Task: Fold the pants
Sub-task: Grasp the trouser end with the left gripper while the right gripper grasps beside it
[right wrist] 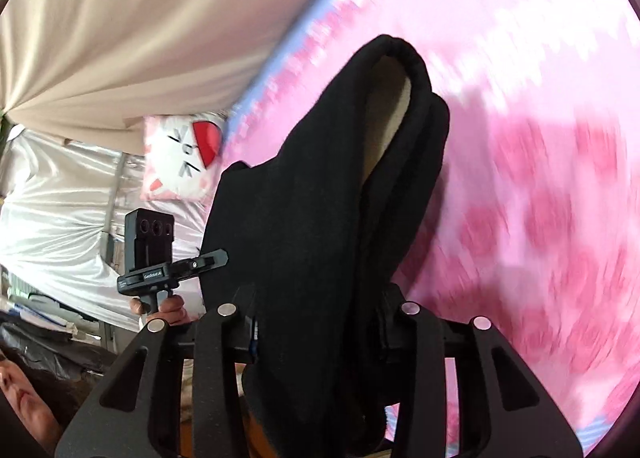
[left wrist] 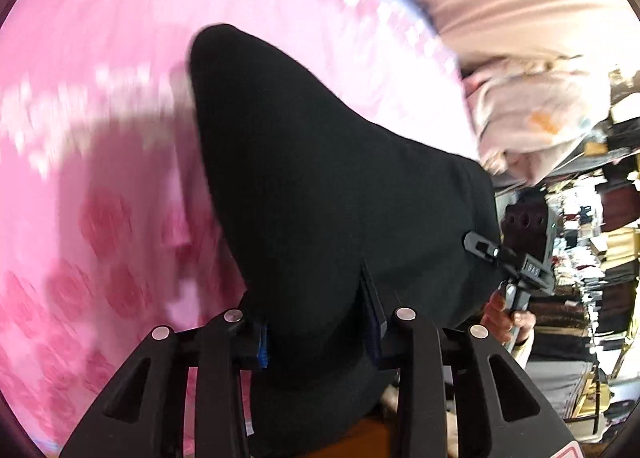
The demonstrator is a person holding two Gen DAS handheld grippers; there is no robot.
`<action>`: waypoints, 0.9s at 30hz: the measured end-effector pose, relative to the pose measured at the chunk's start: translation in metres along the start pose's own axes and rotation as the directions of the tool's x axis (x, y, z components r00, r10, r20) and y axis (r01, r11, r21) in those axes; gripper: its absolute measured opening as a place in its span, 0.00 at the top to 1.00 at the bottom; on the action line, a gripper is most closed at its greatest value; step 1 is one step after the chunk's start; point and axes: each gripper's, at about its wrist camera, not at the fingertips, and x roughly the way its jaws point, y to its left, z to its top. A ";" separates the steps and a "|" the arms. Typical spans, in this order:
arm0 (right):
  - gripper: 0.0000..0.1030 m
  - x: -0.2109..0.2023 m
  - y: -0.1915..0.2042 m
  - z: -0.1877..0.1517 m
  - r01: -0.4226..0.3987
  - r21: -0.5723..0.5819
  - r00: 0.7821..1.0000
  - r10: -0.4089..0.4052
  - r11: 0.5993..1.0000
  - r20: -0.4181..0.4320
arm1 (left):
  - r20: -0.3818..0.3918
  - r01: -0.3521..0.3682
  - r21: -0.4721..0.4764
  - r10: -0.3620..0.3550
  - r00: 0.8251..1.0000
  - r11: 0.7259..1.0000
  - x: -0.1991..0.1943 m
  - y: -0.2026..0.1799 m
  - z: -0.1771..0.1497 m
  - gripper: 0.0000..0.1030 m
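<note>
Pink bedding [left wrist: 120, 57] with a darker rose pattern fills most of both wrist views, blurred by motion. Pale curtains [right wrist: 120, 17] hang behind it, and a white cushion [right wrist: 182, 157] with a red-and-black cartoon face rests at the bed's edge. Black pants [left wrist: 320, 177] hang lifted off the bedding, bunched into thick folds, with a light lining showing inside one fold [right wrist: 394, 113]. Each end of the cloth runs down into a pair of tongs. The left gripper [left wrist: 320, 334] is clamped partway closed on the pants, fabric packed between its fingers. The right gripper [right wrist: 320, 334] is likewise closed partway on a thick roll of the pants. A person's hand [right wrist: 168, 308] grips the left tool's handle, and another hand [left wrist: 506, 318], apparently the right, holds the other.
</note>
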 end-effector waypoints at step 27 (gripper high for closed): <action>0.62 -0.043 0.072 -0.039 -0.034 -0.192 0.979 0.071 0.981 0.189 | 0.185 0.130 0.093 -0.145 0.972 0.987 -0.061 -0.040 -0.031 0.72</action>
